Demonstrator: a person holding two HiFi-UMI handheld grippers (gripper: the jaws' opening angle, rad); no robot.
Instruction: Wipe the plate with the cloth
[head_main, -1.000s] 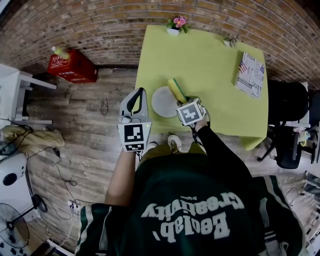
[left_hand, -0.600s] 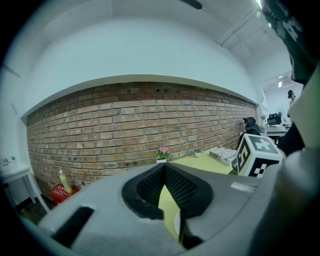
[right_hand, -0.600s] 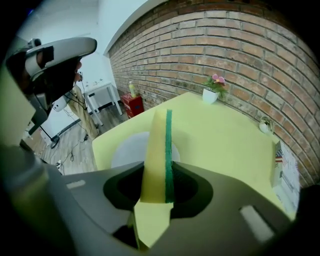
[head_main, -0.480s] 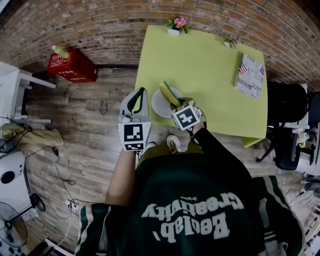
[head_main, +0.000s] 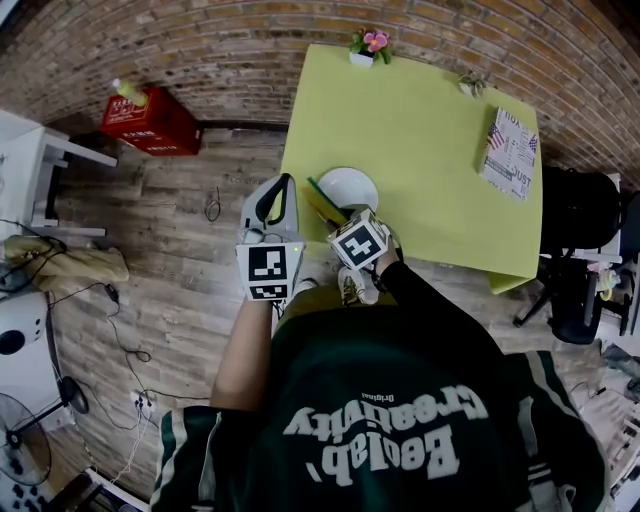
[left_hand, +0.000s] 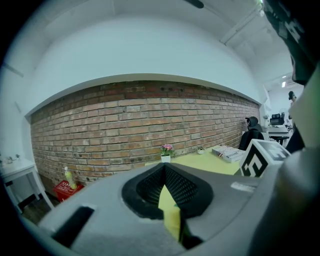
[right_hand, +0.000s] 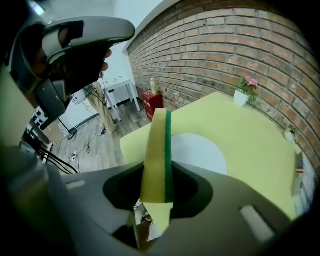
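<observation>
A white plate (head_main: 352, 186) lies near the front left corner of the yellow-green table (head_main: 430, 120). My right gripper (head_main: 335, 218) is shut on a yellow sponge with a green scouring face (head_main: 322, 203), held on edge over the plate's left rim. In the right gripper view the sponge (right_hand: 157, 155) sticks up between the jaws, with the plate (right_hand: 200, 152) just behind it. My left gripper (head_main: 284, 184) hovers off the table's left edge, above the floor, its jaws closed together with nothing in them. In the left gripper view the left gripper (left_hand: 165, 172) points at the brick wall.
A book (head_main: 510, 152) lies at the table's right side. A flower pot (head_main: 368, 48) and a small plant (head_main: 472, 85) stand at its far edge. A red crate (head_main: 150, 122) sits on the floor at left, a black chair (head_main: 580, 250) at right.
My right gripper has carried the sponge leftward and nearer, from the plate's right side across to its left rim. The left gripper has stayed put.
</observation>
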